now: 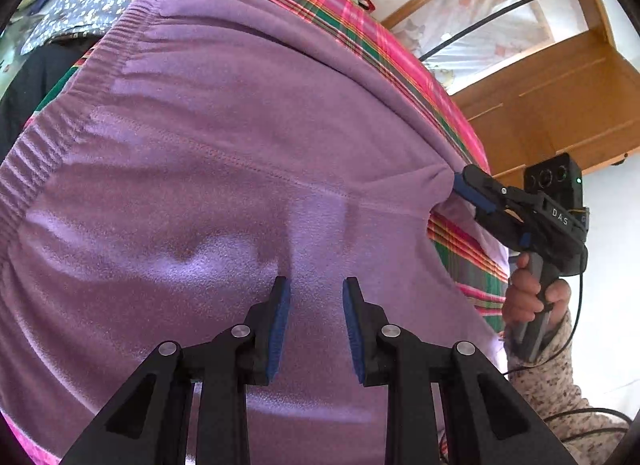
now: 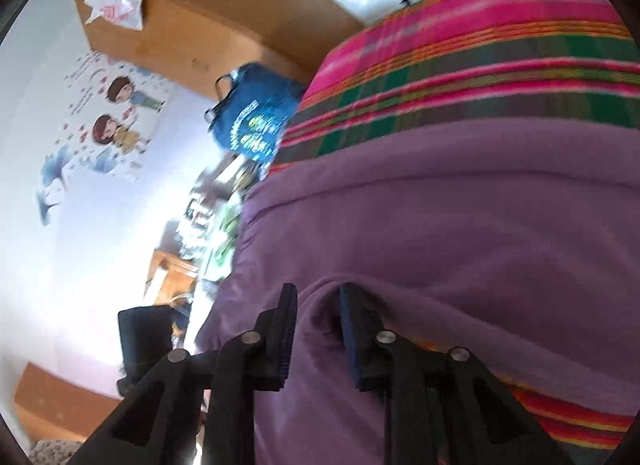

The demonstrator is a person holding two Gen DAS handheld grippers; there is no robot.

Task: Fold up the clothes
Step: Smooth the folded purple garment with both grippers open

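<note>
Done: we have the sweater (image 1: 224,169) spread on the blanket (image 1: 460,241).
Left gripper (image 1: 316,297): narrow, resting on cloth.
Right gripper (image 2: 318,307): pinching a sweater edge.
Left: all folds.

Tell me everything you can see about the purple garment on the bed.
The purple garment looks like soft fleece, with a ribbed band along one edge and a stitched seam across it. It lies spread, slightly wrinkled, over a pink and green plaid cover. The right gripper pinches a bunched fold at its edge, pulling it into a peak. The left gripper rests over its middle, fingers apart on either side of a crease.
</note>
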